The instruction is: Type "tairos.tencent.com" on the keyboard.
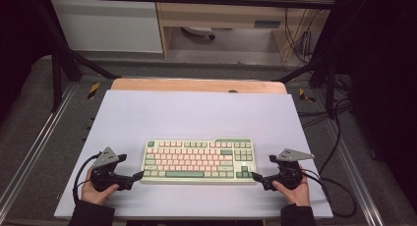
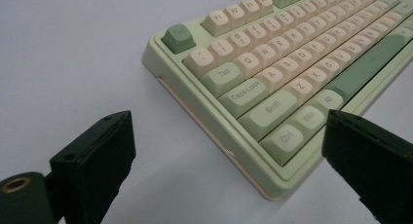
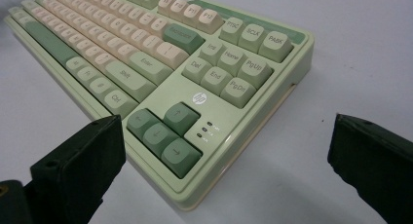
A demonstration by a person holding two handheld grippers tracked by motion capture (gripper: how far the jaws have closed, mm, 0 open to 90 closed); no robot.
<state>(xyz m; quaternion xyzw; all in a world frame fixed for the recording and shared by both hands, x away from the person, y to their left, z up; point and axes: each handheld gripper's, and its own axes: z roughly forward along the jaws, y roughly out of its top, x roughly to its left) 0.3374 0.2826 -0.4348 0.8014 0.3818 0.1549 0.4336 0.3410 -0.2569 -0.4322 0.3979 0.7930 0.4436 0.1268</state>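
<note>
- The keyboard (image 1: 198,161) lies flat on the pale tabletop (image 1: 196,113), near the person's edge, between both hands.
- The left claw (image 1: 139,175) and right claw (image 1: 256,177) each sit at a near corner with jaws spread, gripping nothing, likely set to take both ends together.
- Its long axis runs left to right, with the spacebar row toward the person.

The right gripper (image 3: 229,151) points at the keyboard's (image 3: 175,97) near corner, by the arrow keys (image 3: 164,136); its jaws stand wide apart, straddling that corner without touching it, above the pale mat (image 3: 370,53).
</note>
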